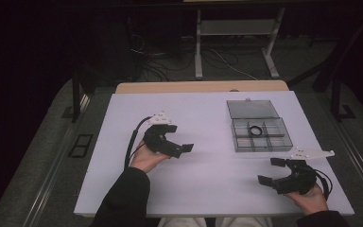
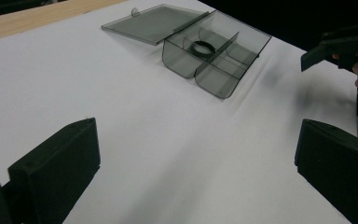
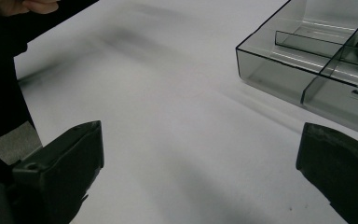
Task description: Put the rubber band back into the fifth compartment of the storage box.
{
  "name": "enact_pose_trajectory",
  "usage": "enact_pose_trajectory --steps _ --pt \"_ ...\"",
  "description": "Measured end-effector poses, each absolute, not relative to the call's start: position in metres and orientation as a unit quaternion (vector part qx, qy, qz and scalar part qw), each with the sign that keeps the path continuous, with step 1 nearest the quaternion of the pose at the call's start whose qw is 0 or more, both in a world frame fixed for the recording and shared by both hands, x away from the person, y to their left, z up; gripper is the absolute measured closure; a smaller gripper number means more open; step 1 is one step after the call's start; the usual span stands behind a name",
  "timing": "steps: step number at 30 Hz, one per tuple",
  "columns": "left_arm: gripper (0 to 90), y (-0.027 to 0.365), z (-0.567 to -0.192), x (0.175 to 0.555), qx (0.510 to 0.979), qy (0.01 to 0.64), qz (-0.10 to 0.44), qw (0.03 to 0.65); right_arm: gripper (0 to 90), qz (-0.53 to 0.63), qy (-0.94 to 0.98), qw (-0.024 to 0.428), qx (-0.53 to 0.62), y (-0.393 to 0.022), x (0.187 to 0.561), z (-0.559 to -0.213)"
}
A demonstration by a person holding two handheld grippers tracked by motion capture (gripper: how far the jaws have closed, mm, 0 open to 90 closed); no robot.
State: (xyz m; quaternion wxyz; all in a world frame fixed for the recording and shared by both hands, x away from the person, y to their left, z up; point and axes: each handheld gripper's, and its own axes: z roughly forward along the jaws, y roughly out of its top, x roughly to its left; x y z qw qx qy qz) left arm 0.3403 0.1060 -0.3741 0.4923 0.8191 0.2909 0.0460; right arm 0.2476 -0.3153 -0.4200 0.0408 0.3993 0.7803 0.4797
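High view — compartment box (image 1: 260, 134) sits open toward the table's (image 1: 203, 189) right edge, lid flat behind, black ring (image 1: 255, 130) in a middle cell. Left gripper (image 1: 182, 150) mid-table, right gripper (image 1: 268, 171) near the front right corner; both jaws spread, empty.

Left gripper view — ring (image 2: 203, 47) ahead, box well apart.

Right gripper view — box (image 3: 307, 70) near. Judgement: descend vertically, clear the dividers, pinch the ring's rim.
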Motion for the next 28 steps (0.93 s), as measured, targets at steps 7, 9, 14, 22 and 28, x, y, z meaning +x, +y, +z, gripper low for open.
enact_pose_trajectory --steps 7,9,14,22,28 --pt "0.0 0.121 -0.382 0.327 0.818 0.300 0.049 0.489 0.5 0.477 0.782 0.041 0.400 -0.315 0.247 -0.420" --pt "0.0 0.125 -0.384 0.323 0.817 0.302 0.051 0.489 0.5 0.477 0.782 0.041 0.400 -0.315 0.247 -0.421" --pt "0.0 0.135 -0.391 0.314 0.814 0.309 0.051 0.490 0.5 0.477 0.782 0.042 0.400 -0.315 0.247 -0.421" --pt "0.0 0.152 -0.406 0.298 0.805 0.328 0.055 0.491 0.5 0.475 0.783 0.042 0.399 -0.313 0.248 -0.421" --pt "0.0 0.161 -0.421 0.287 0.804 0.336 0.051 0.487 0.5 0.471 0.785 0.041 0.400 -0.312 0.248 -0.422"
